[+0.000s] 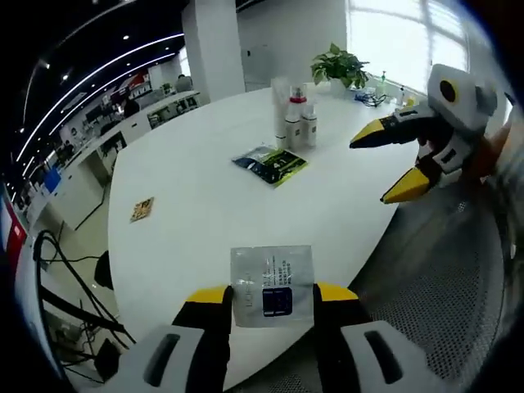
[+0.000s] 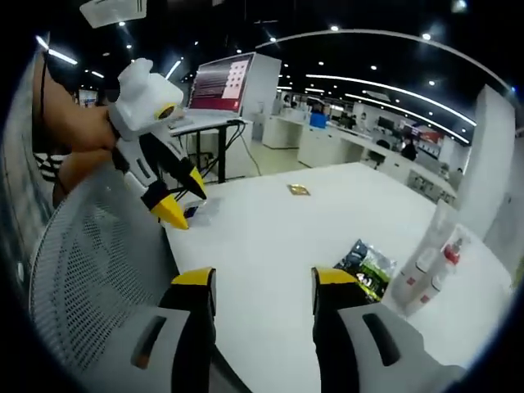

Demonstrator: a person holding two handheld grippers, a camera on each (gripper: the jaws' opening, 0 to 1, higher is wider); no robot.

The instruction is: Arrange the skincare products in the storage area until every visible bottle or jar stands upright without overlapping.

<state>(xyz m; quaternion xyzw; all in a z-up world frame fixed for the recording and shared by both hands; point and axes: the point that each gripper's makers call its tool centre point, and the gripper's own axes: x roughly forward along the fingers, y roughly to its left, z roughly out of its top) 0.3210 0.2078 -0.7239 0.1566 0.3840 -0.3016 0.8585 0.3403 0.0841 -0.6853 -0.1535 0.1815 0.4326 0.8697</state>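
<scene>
Left gripper [image 1: 272, 296]: jaws clamped on a flat clear sachet [image 1: 271, 286] with a dark label, held over the near edge of the white table [image 1: 188, 205].

Right gripper [image 2: 264, 282]: jaws apart, empty, hovering over the table [image 2: 262, 237] edge beside a mesh chair back [image 2: 90, 262].

Landmark: cluster of bottles [image 1: 295, 119] standing on the table.
- Bottles upright, packed close together, touching or nearly so; one has a red cap. Contents not readable.
- Green foil packet [image 1: 270, 164] lies flat just in front of the bottles.
- Small brown packet [image 1: 142, 209] lies well apart from the bottles, toward the table's far side.
- Potted plant [image 1: 340, 67] stands behind the bottles.

Handling, judged: sachet looks light, thin, floppy; pinch at an edge seam, as it is held now. Bottles look like rigid plastic, tall and narrow, so tip-prone; grip mid-body, not the cap. A nudge to one may topple its neighbours.
</scene>
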